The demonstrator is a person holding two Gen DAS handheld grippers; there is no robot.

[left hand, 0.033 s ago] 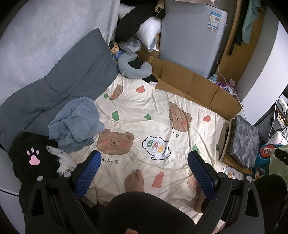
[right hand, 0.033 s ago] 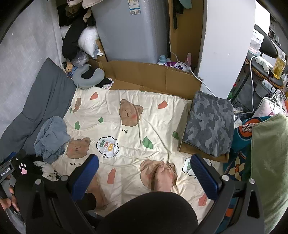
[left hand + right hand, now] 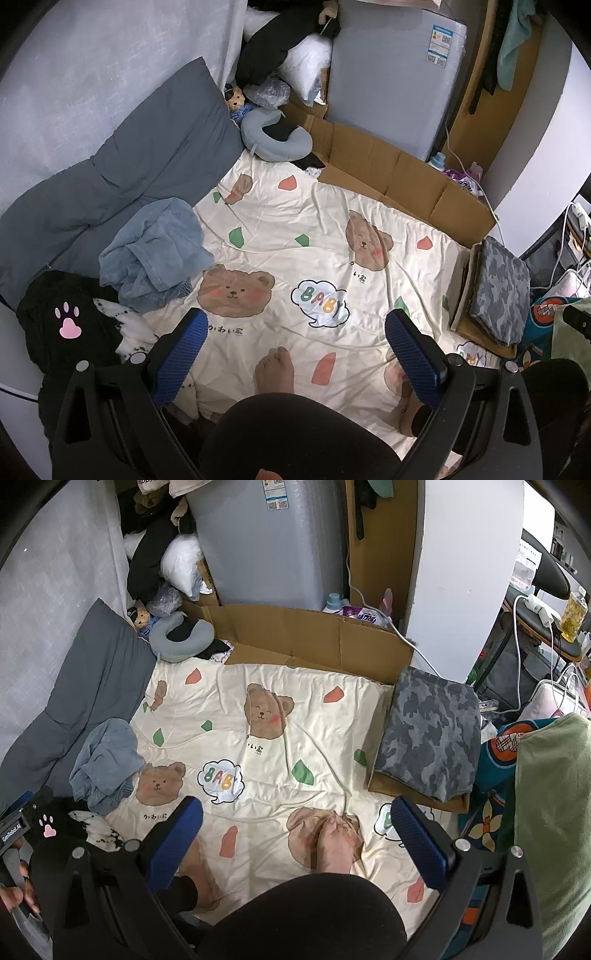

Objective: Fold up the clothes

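Note:
A crumpled light-blue garment point(image 3: 155, 254) point(image 3: 107, 760) lies at the left edge of the cream bear-print sheet point(image 3: 295, 229) point(image 3: 295, 709). Beside it sits a black garment with a pink paw print point(image 3: 66, 325) point(image 3: 48, 823). A folded grey camouflage garment point(image 3: 498, 288) point(image 3: 428, 738) rests on a brown one at the right edge. My left gripper point(image 3: 295, 317) hangs open above the sheet, holding nothing. My right gripper point(image 3: 295, 805) is open too, over a bare foot point(image 3: 336, 842). Neither touches any cloth.
The person's black-clad knees and feet point(image 3: 275, 373) fill the near edge. A grey quilt point(image 3: 129, 166) lines the left wall, with a neck pillow point(image 3: 277, 136) and flat cardboard point(image 3: 388, 173) at the far side. A green cushion point(image 3: 550, 812) and cables crowd the right.

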